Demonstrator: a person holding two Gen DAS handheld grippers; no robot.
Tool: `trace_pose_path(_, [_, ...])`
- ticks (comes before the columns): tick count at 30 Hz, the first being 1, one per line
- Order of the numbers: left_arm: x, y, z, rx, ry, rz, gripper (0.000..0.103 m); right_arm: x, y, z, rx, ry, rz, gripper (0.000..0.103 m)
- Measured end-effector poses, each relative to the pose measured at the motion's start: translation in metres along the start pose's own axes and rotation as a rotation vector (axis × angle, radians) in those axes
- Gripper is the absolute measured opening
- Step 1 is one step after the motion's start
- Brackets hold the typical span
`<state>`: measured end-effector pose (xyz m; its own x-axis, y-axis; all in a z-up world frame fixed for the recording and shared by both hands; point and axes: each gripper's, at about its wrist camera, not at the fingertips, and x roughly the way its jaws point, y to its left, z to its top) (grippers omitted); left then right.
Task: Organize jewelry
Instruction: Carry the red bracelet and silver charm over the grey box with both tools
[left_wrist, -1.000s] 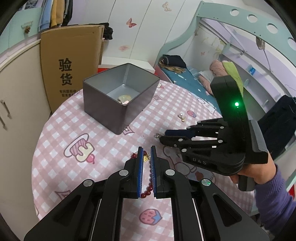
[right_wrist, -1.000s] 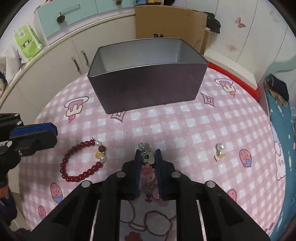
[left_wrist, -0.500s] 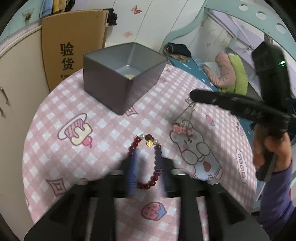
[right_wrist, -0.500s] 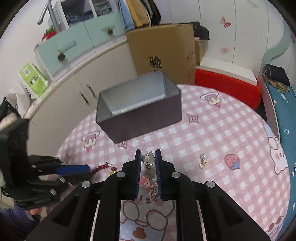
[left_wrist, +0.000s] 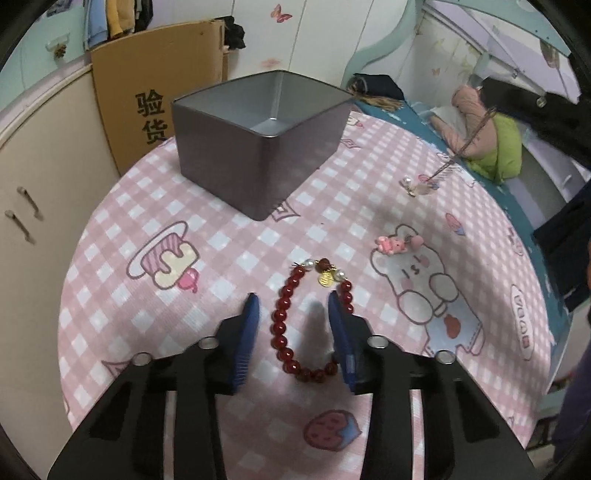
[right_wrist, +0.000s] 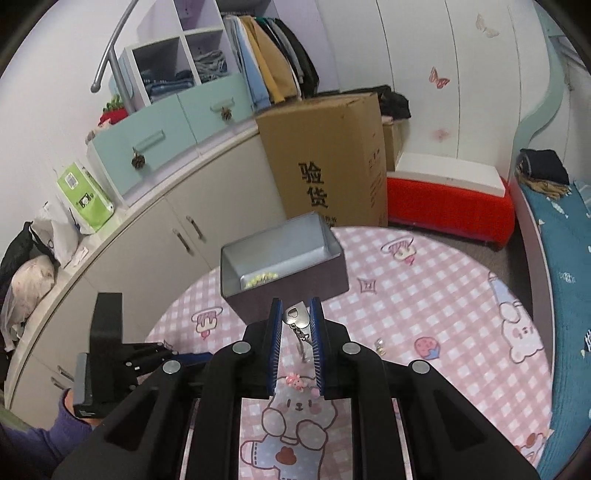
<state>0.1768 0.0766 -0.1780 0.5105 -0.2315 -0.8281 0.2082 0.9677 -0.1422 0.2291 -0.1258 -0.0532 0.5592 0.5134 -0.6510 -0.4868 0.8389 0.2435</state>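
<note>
A red bead bracelet (left_wrist: 280, 325) with a gold charm lies on the pink checked tablecloth (left_wrist: 147, 229). My left gripper (left_wrist: 293, 299) straddles it, one blue pad on each side. Its jaws are closing and the left pad stands clear of the beads. My right gripper (right_wrist: 295, 306) is raised above the table, shut on the silver clasp (right_wrist: 295, 317) of a keychain. The keychain's chain (left_wrist: 472, 129) and pink charm (right_wrist: 297, 382) dangle below. A grey tin box (left_wrist: 258, 158) stands open at the back of the table, with a yellowish piece (right_wrist: 262, 277) inside.
A small pearl earring (left_wrist: 408, 182) lies on the cloth to the right of the tin. A tall cardboard box (right_wrist: 325, 158) and white cabinets (right_wrist: 177, 221) stand behind the round table. A bed with blue bedding (right_wrist: 561, 240) runs along the right.
The left jaws went from shut to spread around the bracelet and sank toward it. The right gripper rose from the table, lifting the keychain by its clasp.
</note>
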Motion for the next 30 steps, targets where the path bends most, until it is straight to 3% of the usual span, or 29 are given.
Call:
trace_pose_path(2, [0.003,-0.002,0.0,0.017,-0.001,0.052,0.011,-0.003,-0.001,0.003,0.004,-0.009,0.004,0.015])
trace_pose_path(3, [0.002,-0.001,0.0,0.021,-0.001,0.063,0.008,-0.005,-0.001,0.004,0.006,-0.014,0.004,0.015])
trace_pose_path(10, [-0.012,-0.003,0.007,0.027,-0.045,0.028,0.008,-0.009,-0.002,0.01,0.012,-0.034,0.002,0.015])
trace_pose_path(17, [-0.067,-0.012,0.048,0.059,-0.181,-0.055,0.008,-0.006,0.004,0.026,0.006,-0.057,0.012,0.015])
trace_pose_path(25, [-0.106,-0.014,0.114,0.074,-0.312,-0.021,0.008,0.01,0.025,0.056,-0.017,-0.079,0.035,0.015])
trace_pose_path(30, [-0.096,0.004,0.145,0.026,-0.302,0.002,0.008,0.026,0.037,0.077,-0.026,-0.109,0.027,0.015])
